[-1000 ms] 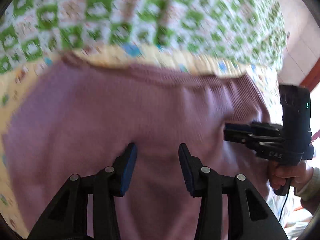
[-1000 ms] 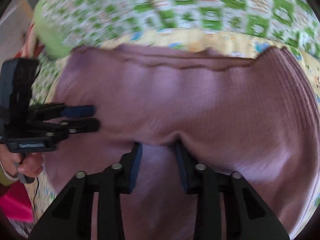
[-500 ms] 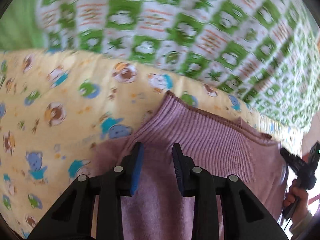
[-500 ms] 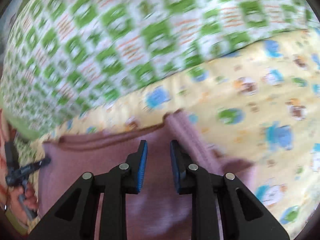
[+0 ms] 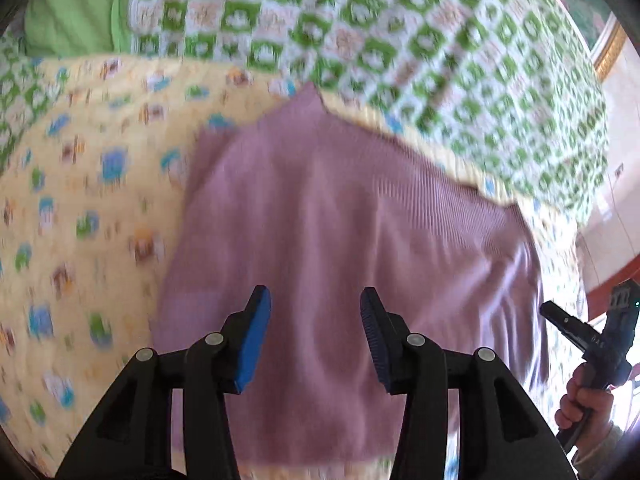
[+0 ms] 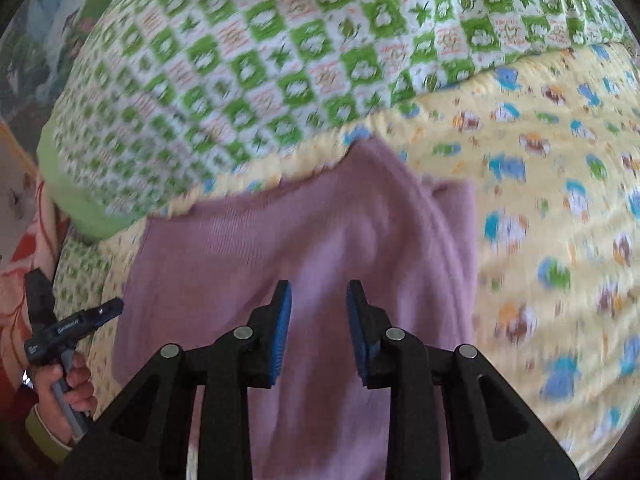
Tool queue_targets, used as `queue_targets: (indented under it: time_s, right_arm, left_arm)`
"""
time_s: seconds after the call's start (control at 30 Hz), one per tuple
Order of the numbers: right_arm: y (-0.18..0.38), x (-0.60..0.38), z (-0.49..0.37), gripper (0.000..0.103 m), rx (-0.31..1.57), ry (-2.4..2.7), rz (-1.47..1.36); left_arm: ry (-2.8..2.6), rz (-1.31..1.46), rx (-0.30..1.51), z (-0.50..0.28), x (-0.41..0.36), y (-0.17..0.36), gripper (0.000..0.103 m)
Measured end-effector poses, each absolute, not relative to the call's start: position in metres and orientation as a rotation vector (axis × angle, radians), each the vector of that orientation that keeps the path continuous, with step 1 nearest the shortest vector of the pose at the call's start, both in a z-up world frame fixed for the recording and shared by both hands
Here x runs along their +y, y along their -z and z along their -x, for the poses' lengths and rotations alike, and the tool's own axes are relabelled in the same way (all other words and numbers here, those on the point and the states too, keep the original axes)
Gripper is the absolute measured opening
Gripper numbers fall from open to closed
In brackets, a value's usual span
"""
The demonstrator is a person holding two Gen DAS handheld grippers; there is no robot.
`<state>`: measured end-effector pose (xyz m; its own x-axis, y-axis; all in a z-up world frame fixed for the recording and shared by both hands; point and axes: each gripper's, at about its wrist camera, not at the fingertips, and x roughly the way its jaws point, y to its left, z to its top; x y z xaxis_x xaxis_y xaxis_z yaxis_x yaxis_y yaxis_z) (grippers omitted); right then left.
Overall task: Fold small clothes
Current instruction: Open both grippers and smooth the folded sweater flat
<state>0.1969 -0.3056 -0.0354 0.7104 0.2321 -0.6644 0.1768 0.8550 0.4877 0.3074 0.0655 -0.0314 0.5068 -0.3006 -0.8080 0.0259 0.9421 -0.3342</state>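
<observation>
A mauve ribbed knit garment (image 5: 340,232) lies folded flat on a yellow cartoon-print sheet (image 5: 80,220); it also shows in the right wrist view (image 6: 300,248). My left gripper (image 5: 316,332) is open and empty above the garment's near part. My right gripper (image 6: 319,322) is open and empty above the same garment. The right gripper appears at the right edge of the left wrist view (image 5: 576,328), and the left gripper at the left edge of the right wrist view (image 6: 80,320); both are off the cloth.
A green and white checked quilt (image 5: 400,40) lies bunched behind the garment, also in the right wrist view (image 6: 280,60). A plain green cushion (image 5: 72,20) sits at the far left. The yellow sheet (image 6: 560,220) spreads to the right.
Both grippers let go of the garment's far edge, opened wider and pulled back toward me. The garment now lies folded over on the sheet.
</observation>
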Motion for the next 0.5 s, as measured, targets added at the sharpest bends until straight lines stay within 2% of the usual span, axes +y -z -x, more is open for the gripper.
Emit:
queue_targets:
  time_s: [0.3,0.5]
  right_arm:
    - [0.079,-0.288,-0.143,0.030,0.941,0.031,-0.540]
    - [0.087,-0.304,-0.123,0.029,0.958,0.105,-0.508]
  left_arm:
    - [0.099,0.392,1.097,-0.281,0.097,0.071,0.047]
    - [0.082,0.471,1.107,-0.268,0.118,0.078,0.043]
